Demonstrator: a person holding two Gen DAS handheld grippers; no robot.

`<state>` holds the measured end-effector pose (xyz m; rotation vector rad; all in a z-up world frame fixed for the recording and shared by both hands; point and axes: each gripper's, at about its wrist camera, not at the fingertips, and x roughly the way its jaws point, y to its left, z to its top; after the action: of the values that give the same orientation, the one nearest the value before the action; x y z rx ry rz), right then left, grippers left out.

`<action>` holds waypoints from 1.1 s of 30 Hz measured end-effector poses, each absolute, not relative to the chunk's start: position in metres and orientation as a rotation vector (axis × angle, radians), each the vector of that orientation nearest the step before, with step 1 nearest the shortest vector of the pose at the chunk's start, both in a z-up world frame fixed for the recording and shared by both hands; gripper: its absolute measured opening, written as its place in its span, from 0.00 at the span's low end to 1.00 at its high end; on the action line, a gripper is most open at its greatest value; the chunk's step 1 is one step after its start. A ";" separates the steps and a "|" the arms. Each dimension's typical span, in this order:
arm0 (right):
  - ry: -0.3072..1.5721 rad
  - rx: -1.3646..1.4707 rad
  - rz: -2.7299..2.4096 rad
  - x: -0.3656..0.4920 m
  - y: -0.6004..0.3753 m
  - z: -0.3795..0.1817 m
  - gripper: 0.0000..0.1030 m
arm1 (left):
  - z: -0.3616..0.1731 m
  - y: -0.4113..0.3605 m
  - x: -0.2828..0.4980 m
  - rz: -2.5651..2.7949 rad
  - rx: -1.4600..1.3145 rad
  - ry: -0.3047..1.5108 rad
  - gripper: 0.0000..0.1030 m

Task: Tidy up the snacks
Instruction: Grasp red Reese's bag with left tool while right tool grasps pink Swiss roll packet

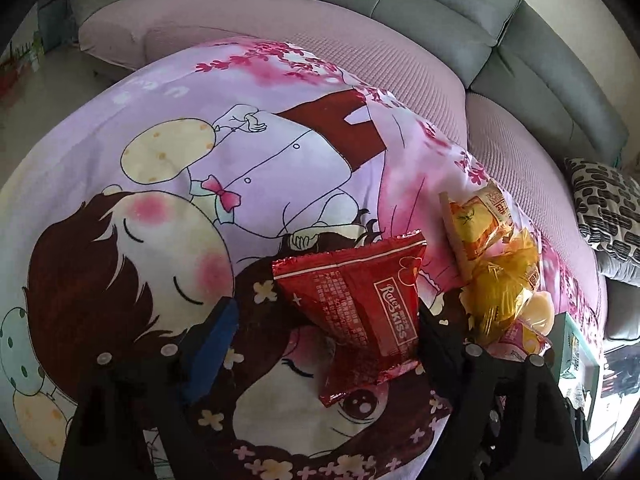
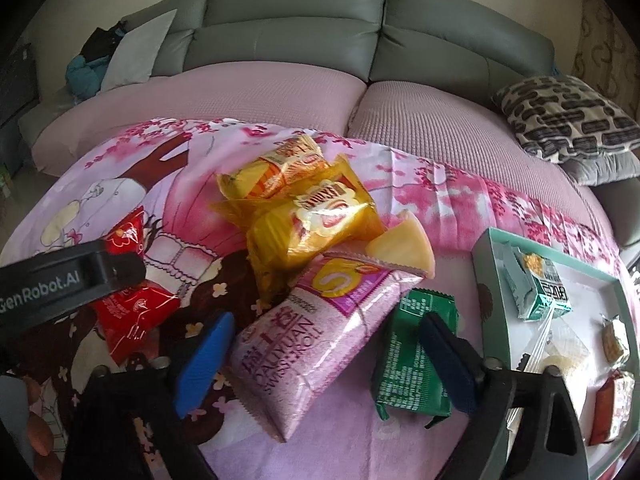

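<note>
Right wrist view: teal tray (image 2: 486, 264) at right holds small wrapped snacks; pink Swiss-roll pack (image 2: 316, 340) lies between the right gripper (image 2: 332, 364) jaws, apart. Left gripper (image 1: 320, 340) jaws, also apart, straddle the red packet (image 1: 356, 312).

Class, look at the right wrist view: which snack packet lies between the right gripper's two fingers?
The pink Swiss roll packet. It sits between the blue fingers, while the green packet lies under the other finger and the yellow ones lie farther off.

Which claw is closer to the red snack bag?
Left. The left claw has the red snack bag between its open fingers. The right claw sits over the pink roll bag, farther away.
</note>
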<state>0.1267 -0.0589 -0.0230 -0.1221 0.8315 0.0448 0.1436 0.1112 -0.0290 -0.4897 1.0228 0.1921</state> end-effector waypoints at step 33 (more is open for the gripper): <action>0.772 -0.008 0.086 0.106 -0.079 0.016 0.40 | -0.011 0.108 0.123 0.113 -0.536 0.952 0.49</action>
<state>0.1063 -0.0785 0.0159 -0.0080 0.7715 0.0855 0.1226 0.1075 -0.0112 -0.5360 0.9519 0.1128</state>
